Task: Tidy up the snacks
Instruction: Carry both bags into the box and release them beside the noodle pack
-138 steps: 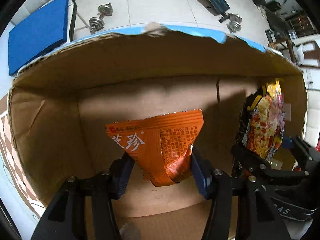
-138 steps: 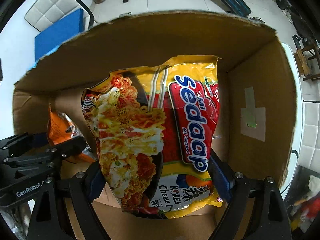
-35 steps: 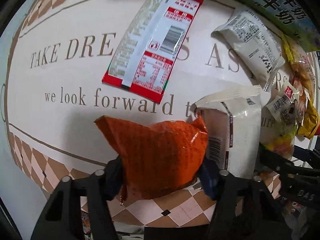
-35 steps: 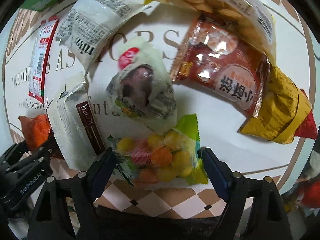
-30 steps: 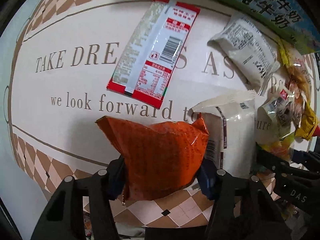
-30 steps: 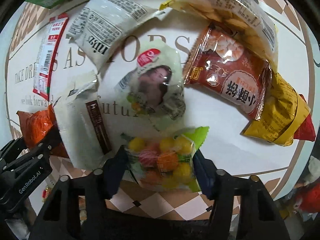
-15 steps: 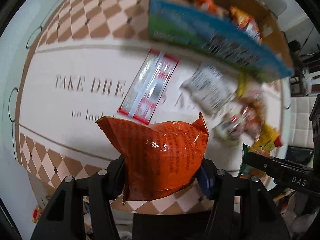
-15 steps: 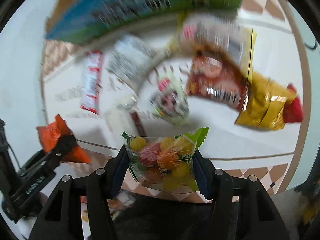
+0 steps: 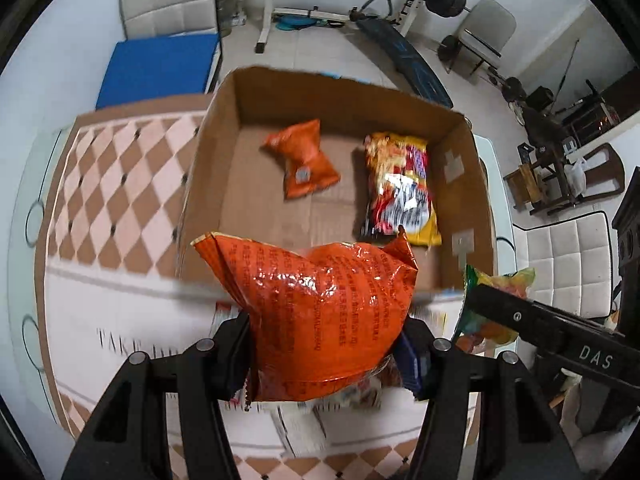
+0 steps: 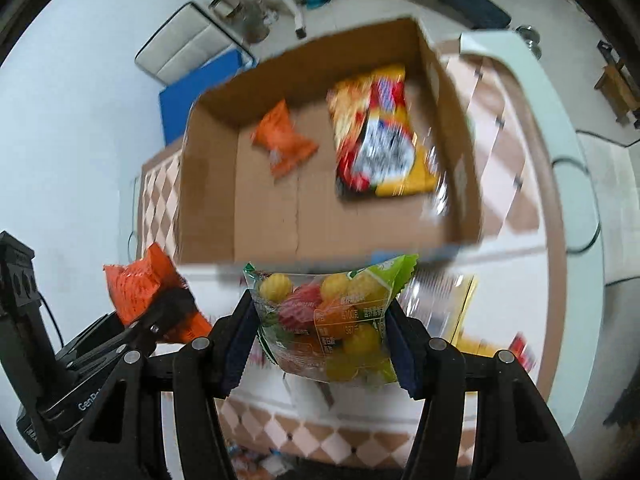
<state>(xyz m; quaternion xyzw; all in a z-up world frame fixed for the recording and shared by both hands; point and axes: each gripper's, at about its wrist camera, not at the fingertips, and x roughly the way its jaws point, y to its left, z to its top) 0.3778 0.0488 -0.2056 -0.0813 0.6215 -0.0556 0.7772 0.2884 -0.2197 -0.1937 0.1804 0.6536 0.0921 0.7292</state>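
Note:
My left gripper (image 9: pixel 326 348) is shut on an orange snack bag (image 9: pixel 320 312) and holds it in the air in front of the open cardboard box (image 9: pixel 208 160). My right gripper (image 10: pixel 320 344) is shut on a clear bag of coloured fruit candies (image 10: pixel 328 328), also raised before the box (image 10: pixel 204 184). Inside the box lie a small orange bag (image 9: pixel 302 164) and a yellow-red noodle pack (image 9: pixel 398 188); both also show in the right wrist view, the orange bag (image 10: pixel 282 142) and the noodle pack (image 10: pixel 380 140). The left gripper's orange bag (image 10: pixel 140 284) shows at the left of the right view.
The box stands on a table with a checkered, lettered cloth (image 9: pixel 100 200). Other snack packets lie blurred on the cloth below the grippers (image 9: pixel 300 428). A blue mat (image 9: pixel 156 68), chairs and gym gear stand on the floor beyond.
Both grippers have risen from the table with their bags and swung up toward the box, which now fills the middle of both views. The loose snacks have dropped out of sight below.

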